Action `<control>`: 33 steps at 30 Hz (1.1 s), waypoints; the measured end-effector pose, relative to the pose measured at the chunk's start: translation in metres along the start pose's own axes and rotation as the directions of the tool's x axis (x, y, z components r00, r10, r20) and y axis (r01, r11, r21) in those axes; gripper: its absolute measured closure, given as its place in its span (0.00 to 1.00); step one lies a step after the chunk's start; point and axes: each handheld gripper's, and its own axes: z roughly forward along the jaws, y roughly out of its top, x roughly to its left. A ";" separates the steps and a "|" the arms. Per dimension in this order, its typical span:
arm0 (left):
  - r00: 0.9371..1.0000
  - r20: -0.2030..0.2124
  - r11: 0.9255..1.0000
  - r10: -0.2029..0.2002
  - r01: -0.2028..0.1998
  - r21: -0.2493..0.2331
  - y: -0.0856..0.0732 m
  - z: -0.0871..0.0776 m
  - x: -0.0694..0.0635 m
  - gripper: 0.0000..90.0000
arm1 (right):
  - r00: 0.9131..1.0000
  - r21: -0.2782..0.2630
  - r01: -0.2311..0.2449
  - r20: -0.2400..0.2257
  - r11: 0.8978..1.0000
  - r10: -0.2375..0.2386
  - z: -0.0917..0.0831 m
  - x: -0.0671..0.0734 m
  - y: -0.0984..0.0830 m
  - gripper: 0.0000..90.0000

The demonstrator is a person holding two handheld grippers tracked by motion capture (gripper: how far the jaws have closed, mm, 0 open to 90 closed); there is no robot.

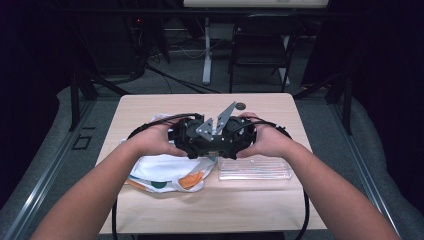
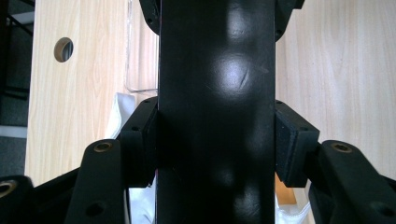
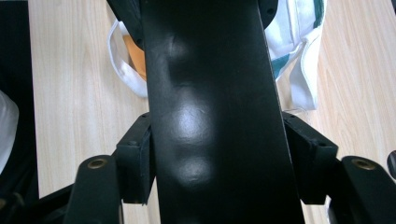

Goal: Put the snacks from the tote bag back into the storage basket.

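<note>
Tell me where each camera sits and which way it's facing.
High view: above the person's side, looking forward and down at the table; both forearms show.
Left gripper view: on the left gripper, looking along its jaws at a black bar.
Right gripper view: on the right gripper, likewise facing a black bar.
Shared: both gripper views catch the white cloth.

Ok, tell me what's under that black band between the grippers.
A white cloth with orange and green patches and a clear plastic case lie on the wooden table below the black band. The band hides whatever lies directly beneath it.
</note>
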 end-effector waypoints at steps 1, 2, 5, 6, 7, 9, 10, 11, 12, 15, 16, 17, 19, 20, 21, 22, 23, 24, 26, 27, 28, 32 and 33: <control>1.000 -0.004 1.000 0.004 -0.004 0.001 0.000 0.000 0.000 0.48 | 1.000 -0.009 -0.014 -0.002 1.000 0.014 0.001 0.001 0.000 0.40; 1.000 0.000 1.000 0.005 -0.005 -0.002 0.000 0.000 0.000 0.48 | 1.000 -0.004 -0.010 -0.004 1.000 0.010 0.001 0.000 0.000 0.40; 1.000 0.002 1.000 0.006 -0.006 -0.003 0.000 0.001 0.000 0.48 | 1.000 0.000 -0.009 -0.006 1.000 0.009 0.002 0.001 0.000 0.40; 1.000 0.001 1.000 0.002 -0.002 -0.009 0.000 0.001 -0.001 0.48 | 1.000 0.000 -0.009 -0.007 1.000 0.009 0.002 0.001 0.000 0.40; 1.000 0.005 1.000 0.006 -0.006 -0.009 0.000 0.002 0.000 0.48 | 1.000 0.009 -0.008 -0.008 1.000 0.008 0.002 0.000 0.000 0.40; 1.000 -0.003 1.000 0.020 -0.020 0.005 0.000 0.001 0.000 0.48 | 1.000 0.002 -0.018 -0.020 1.000 0.019 0.003 0.001 0.000 0.40; 1.000 -0.004 1.000 0.025 -0.025 0.008 0.000 0.000 0.001 0.48 | 1.000 -0.001 -0.025 -0.019 1.000 0.025 0.003 0.001 0.000 0.40; 1.000 -0.004 1.000 0.027 -0.027 0.011 0.000 0.000 0.001 0.48 | 1.000 0.005 -0.022 -0.018 1.000 0.022 0.004 0.001 0.001 0.40; 1.000 -0.001 1.000 0.012 -0.012 -0.004 0.000 0.002 0.000 0.48 | 1.000 -0.001 -0.025 -0.014 1.000 0.025 0.004 0.001 0.001 0.40; 0.999 -0.003 0.999 0.038 -0.038 0.018 0.000 0.001 0.001 0.48 | 1.000 0.004 -0.023 -0.020 1.000 0.024 0.006 0.001 0.001 0.40; 1.000 0.000 1.000 0.017 -0.017 0.007 0.000 0.002 -0.001 0.48 | 1.000 0.010 -0.019 -0.021 1.000 0.020 0.006 0.000 0.001 0.40; 1.000 -0.001 1.000 0.015 -0.015 0.005 0.000 0.002 -0.001 0.48 | 1.000 0.021 -0.020 -0.023 1.000 0.021 0.006 0.000 0.001 0.40; 1.000 -0.004 1.000 0.021 -0.021 0.003 0.000 0.002 -0.001 0.48 | 0.999 0.010 -0.022 -0.025 1.000 0.022 0.008 0.001 0.001 0.40; 1.000 -0.003 1.000 0.020 -0.020 0.004 0.000 0.003 -0.001 0.48 | 0.999 0.020 -0.025 -0.025 0.999 0.026 0.008 0.001 0.001 0.40; 1.000 -0.004 1.000 0.019 -0.019 0.004 0.000 0.003 -0.001 0.48 | 1.000 0.018 -0.022 -0.021 1.000 0.022 0.009 0.001 0.001 0.40; 1.000 -0.004 1.000 0.019 -0.019 0.005 0.000 0.003 -0.001 0.48 | 1.000 0.032 -0.014 -0.021 0.999 0.014 0.008 0.001 0.002 0.41; 1.000 -0.008 1.000 0.016 -0.016 0.007 0.000 0.003 -0.002 0.48 | 1.000 0.036 -0.014 -0.022 0.999 0.015 0.008 0.001 0.002 0.41; 1.000 -0.009 1.000 0.018 -0.018 0.006 0.000 0.003 -0.002 0.48 | 1.000 0.032 -0.009 -0.022 0.999 0.010 0.009 0.001 0.002 0.41; 1.000 -0.005 1.000 0.014 -0.014 0.004 0.000 0.003 -0.002 0.48 | 1.000 0.031 -0.009 -0.020 0.999 0.010 0.009 0.002 0.002 0.42; 1.000 0.005 1.000 0.008 -0.008 0.004 0.000 0.004 -0.002 0.48 | 1.000 0.035 -0.008 -0.022 0.999 0.009 0.009 0.002 0.002 0.42; 1.000 0.007 1.000 0.007 -0.007 0.008 -0.001 0.004 -0.001 0.48 | 1.000 0.032 -0.008 -0.024 0.999 0.009 0.010 0.002 0.001 0.43; 1.000 0.021 1.000 -0.013 0.014 -0.009 -0.002 0.003 -0.001 0.46 | 1.000 0.041 0.000 -0.027 0.999 0.001 0.009 0.003 0.002 0.45; 1.000 0.021 1.000 -0.014 0.015 -0.009 -0.002 0.003 -0.001 0.46 | 1.000 0.037 0.002 -0.028 0.999 -0.001 0.009 0.003 0.001 0.45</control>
